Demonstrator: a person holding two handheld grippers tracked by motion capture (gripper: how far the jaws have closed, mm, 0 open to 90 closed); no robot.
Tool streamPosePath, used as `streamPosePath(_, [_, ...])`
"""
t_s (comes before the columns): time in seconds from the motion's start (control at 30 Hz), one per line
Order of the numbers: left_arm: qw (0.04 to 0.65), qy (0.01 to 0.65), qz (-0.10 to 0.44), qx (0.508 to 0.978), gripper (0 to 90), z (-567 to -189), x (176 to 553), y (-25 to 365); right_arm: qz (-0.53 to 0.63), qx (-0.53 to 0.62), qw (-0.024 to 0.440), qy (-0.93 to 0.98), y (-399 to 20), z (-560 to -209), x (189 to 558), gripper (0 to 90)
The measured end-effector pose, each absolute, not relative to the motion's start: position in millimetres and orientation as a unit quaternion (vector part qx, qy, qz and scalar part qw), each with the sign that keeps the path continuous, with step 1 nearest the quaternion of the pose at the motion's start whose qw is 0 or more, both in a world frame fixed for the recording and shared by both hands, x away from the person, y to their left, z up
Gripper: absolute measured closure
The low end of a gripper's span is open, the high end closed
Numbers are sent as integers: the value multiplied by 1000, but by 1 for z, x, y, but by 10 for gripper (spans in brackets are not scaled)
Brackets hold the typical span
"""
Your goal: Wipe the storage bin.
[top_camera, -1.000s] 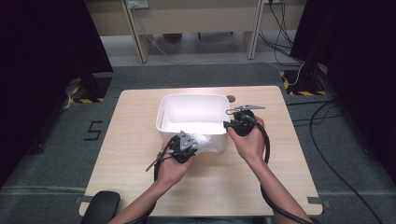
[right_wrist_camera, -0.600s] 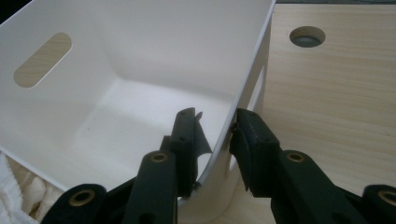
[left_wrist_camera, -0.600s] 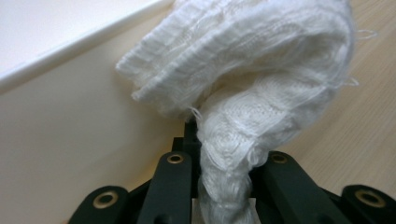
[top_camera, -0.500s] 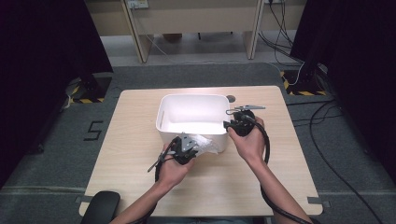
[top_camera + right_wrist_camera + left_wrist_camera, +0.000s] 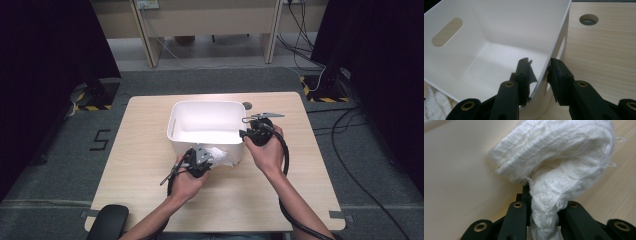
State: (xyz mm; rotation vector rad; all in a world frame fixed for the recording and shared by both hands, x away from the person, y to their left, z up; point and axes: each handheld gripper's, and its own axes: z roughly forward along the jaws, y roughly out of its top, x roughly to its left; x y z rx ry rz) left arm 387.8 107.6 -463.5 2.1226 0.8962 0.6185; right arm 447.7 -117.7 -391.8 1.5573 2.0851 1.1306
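Left gripper [image 5: 200,161] clamped on a bunched white cloth [image 5: 554,170] just outside the bin's near wall, apparently for lifting in; right gripper [image 5: 537,72] pinching the white bin [image 5: 176,125]'s right wall at mid-desk, likely steadying it.

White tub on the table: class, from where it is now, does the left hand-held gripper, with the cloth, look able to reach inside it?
Probably yes. The left hand-held gripper holds the white cloth just outside the white tub, whose top is open with nothing covering it.
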Motion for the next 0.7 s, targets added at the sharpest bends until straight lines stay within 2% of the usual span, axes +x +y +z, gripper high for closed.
streamPosePath(0.7, [357, 350, 234, 834, 791, -479, 390, 105, 396, 543, 149, 725, -118, -392, 448, 700])
